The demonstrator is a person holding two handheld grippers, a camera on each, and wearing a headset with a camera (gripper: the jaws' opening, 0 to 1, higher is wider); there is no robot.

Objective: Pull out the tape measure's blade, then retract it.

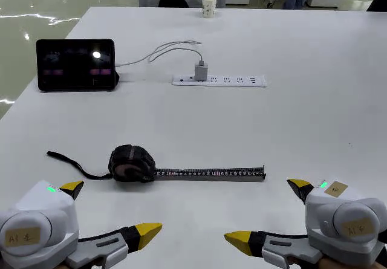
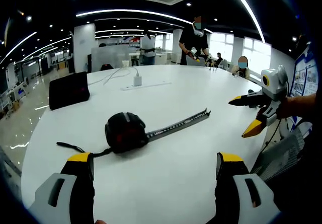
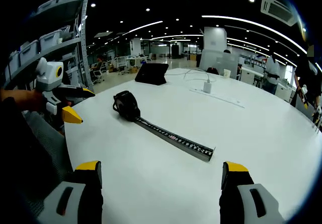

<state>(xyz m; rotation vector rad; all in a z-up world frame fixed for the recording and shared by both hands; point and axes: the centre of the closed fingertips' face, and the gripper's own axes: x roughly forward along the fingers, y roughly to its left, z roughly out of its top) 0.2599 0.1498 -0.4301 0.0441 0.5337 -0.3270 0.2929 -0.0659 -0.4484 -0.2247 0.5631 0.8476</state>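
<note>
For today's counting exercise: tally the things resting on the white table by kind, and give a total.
tape measure: 1
tablet: 1
power strip: 1
charger with its cable: 1
paper cup: 1
Total: 5

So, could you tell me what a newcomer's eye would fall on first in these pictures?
The black tape measure lies on the white table, its blade drawn out to the right. Nearer the person, the left gripper and right gripper hang open. Behind stands a dark tablet, left of a power strip.
</note>
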